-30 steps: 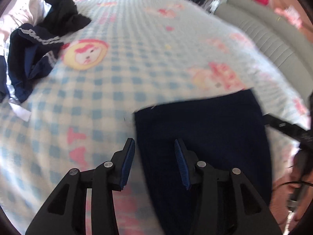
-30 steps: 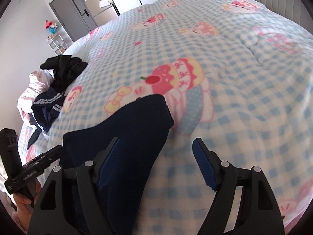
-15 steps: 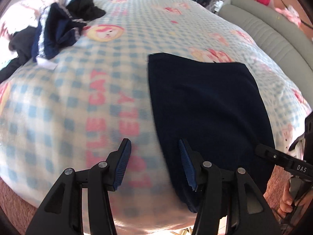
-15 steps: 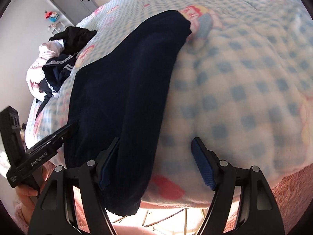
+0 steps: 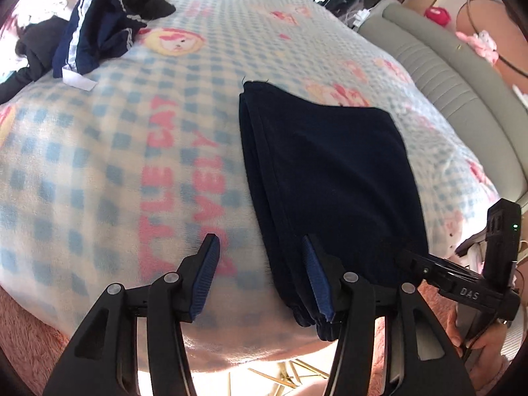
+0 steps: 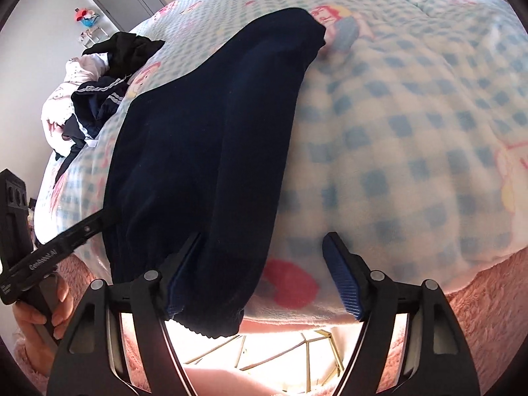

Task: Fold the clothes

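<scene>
One bed (image 5: 109, 151), under a blue-checked blanket, carries one folded navy garment (image 5: 330, 178) lying lengthwise, its cuffed end hanging over the near edge. One heap of clothes (image 5: 92, 26) sits well apart at the far left. Two tools, left (image 5: 260, 280) and right (image 6: 260, 277), hover released at the cuff, gripping nothing.

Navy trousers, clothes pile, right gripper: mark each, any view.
navy trousers (image 5: 330, 171), left wrist view, middle of the folded panel.
clothes pile (image 5: 95, 29), left wrist view, navy garment with white stripes.
right gripper (image 6: 262, 272), right wrist view, midway between its open fingertips.
</scene>
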`<state>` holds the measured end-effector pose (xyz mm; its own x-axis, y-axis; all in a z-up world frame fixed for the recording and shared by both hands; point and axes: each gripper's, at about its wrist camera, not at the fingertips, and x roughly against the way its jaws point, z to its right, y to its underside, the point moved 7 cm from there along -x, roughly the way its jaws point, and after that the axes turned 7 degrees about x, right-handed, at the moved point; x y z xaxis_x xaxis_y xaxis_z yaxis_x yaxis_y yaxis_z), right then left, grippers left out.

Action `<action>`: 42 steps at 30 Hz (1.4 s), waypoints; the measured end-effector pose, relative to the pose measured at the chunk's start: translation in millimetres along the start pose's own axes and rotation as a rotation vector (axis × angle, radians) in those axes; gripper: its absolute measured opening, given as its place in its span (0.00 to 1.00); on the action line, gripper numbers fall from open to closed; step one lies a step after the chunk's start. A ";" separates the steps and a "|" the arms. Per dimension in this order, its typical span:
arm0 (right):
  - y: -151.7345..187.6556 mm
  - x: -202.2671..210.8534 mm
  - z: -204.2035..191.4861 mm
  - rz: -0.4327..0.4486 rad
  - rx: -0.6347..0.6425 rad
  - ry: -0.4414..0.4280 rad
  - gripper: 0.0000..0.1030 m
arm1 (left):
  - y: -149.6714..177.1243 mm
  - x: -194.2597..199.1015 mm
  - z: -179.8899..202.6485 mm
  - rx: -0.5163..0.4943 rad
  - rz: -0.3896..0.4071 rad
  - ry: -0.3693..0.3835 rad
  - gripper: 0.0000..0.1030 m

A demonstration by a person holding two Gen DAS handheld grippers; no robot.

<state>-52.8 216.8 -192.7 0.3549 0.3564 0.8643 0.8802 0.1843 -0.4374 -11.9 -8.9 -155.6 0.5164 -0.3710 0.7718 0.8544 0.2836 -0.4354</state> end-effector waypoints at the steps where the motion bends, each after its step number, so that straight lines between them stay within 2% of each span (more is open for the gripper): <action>1: -0.4 4.4 0.4 0.001 0.005 0.022 0.72 | 1.4 4.0 5.7 -0.009 -0.001 0.050 0.52; 2: -1.0 8.7 0.5 -0.002 0.011 0.034 0.72 | 4.7 5.5 11.3 -0.007 -0.017 0.097 0.53; 4: -1.7 14.6 -4.3 -0.012 0.037 0.028 0.72 | 14.1 1.5 16.3 0.000 -0.055 0.132 0.55; 8: 4.1 3.8 -10.1 -0.053 0.064 -0.012 0.72 | 25.7 -20.2 2.1 -0.025 -0.096 -0.063 0.54; 11: 9.6 1.7 -2.9 -0.059 0.028 -0.022 0.72 | 17.2 -10.3 -3.7 0.026 -0.057 -0.057 0.54; 13: 6.1 13.1 -1.0 -0.011 0.018 -0.070 0.72 | 11.4 -1.0 -6.0 0.034 -0.018 -0.066 0.51; 14: 4.6 18.6 -1.1 0.013 0.014 -0.106 0.72 | 11.6 -0.7 -5.9 0.062 -0.033 -0.002 0.52; 16: 3.5 26.7 -9.0 0.041 0.019 -0.262 0.76 | 18.6 -8.7 -2.6 0.152 -0.126 0.187 0.57; 17: 7.0 23.4 -12.6 0.009 0.023 -0.315 0.76 | 21.9 -12.2 -1.0 0.188 -0.168 0.265 0.59; 18: 12.4 17.5 -13.5 -0.022 0.036 -0.300 0.76 | 26.5 -17.9 0.6 0.182 -0.192 0.265 0.64; 20: 23.3 5.5 -15.2 -0.084 0.060 -0.270 0.76 | 35.3 -28.9 3.9 0.170 -0.237 0.262 0.65; 23: 38.6 -12.1 -16.0 -0.156 0.046 -0.264 0.76 | 39.9 -35.8 12.0 0.137 -0.249 0.256 0.63; 26: 40.9 -8.9 -21.2 -0.150 0.064 -0.301 0.73 | 40.3 -36.9 19.1 0.126 -0.255 0.280 0.63; 29: 33.3 1.9 -27.3 -0.109 0.087 -0.357 0.73 | 42.0 -37.3 21.1 0.133 -0.256 0.288 0.63; 34: 34.8 -9.5 -24.8 -0.150 0.086 -0.312 0.73 | 44.8 -37.8 24.5 0.144 -0.257 0.301 0.67; 36: 37.9 -13.4 -32.3 -0.164 0.071 -0.317 0.70 | 46.0 -38.1 25.9 0.149 -0.257 0.306 0.63; 37: 37.6 -12.2 -33.5 -0.163 0.068 -0.332 0.62 | 45.6 -37.6 26.9 0.151 -0.256 0.310 0.58; 38: 35.9 -7.5 -36.2 -0.150 0.080 -0.352 0.59 | 40.6 -34.3 29.5 0.153 -0.247 0.320 0.58; 39: 33.5 -1.5 -39.4 -0.136 0.100 -0.368 0.58 | 35.6 -31.0 32.2 0.155 -0.237 0.331 0.55; 40: 30.8 4.2 -42.3 -0.128 0.120 -0.385 0.58 | 30.6 -27.7 34.8 0.157 -0.228 0.341 0.48; 42: 26.0 15.9 -48.3 -0.111 0.157 -0.418 0.58 | 20.6 -21.0 40.1 0.161 -0.209 0.361 0.47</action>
<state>-9.1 183.0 -178.4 0.0750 0.6596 0.7478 0.8360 0.3672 -0.4078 -7.4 40.2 -162.3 0.3445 -0.7117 0.6121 0.9376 0.2929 -0.1872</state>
